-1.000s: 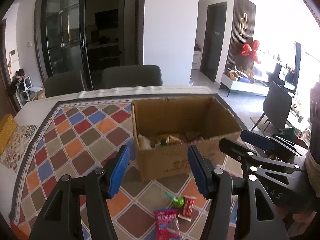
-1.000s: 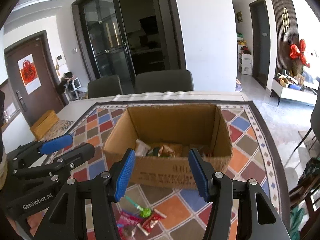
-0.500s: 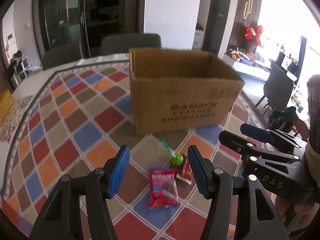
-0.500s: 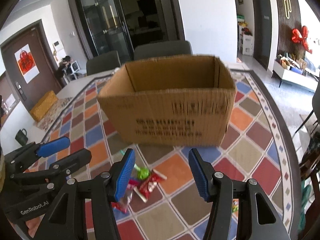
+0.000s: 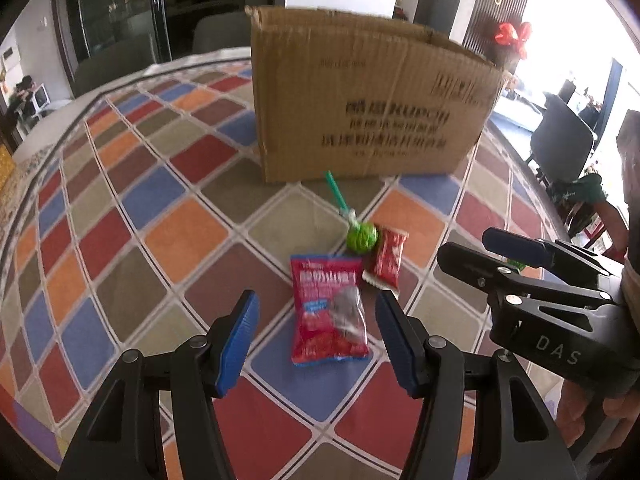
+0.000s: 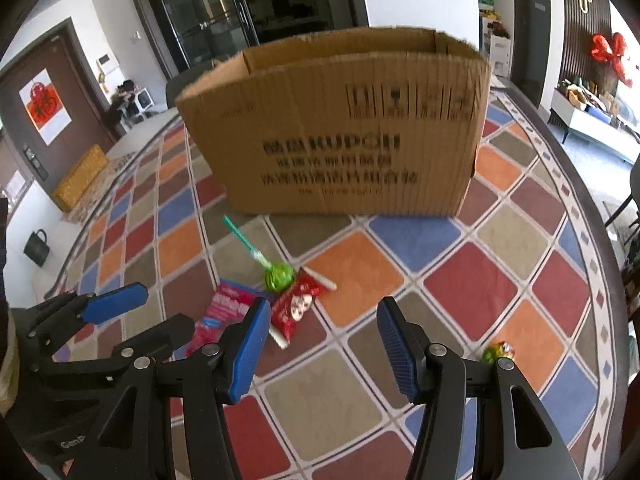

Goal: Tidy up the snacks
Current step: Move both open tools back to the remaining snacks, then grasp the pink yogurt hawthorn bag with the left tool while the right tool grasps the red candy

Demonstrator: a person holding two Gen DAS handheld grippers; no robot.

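An open cardboard box [image 5: 368, 108] [image 6: 344, 128] stands on the checked tablecloth. In front of it lie a green lollipop [image 5: 361, 237] [image 6: 279, 276], a small red snack packet [image 5: 387, 261] [image 6: 295, 305] and a larger red-and-blue snack bag [image 5: 328, 312] [image 6: 226, 310]. My left gripper [image 5: 316, 336] is open, low over the cloth, with the larger bag lying between its fingers. My right gripper [image 6: 320, 340] is open and empty, just right of the small red packet. A small green-and-yellow candy [image 6: 498, 353] lies by its right finger.
The patterned tablecloth [image 5: 120, 216] covers the round table, whose edge curves at the right [image 6: 592, 216]. Grey chairs [image 5: 216, 32] stand behind the box. The right gripper shows at the right of the left wrist view [image 5: 520, 256].
Both grippers have dropped from above the box down toward the table. The snacks in front of the box are now much closer. Both stay open.
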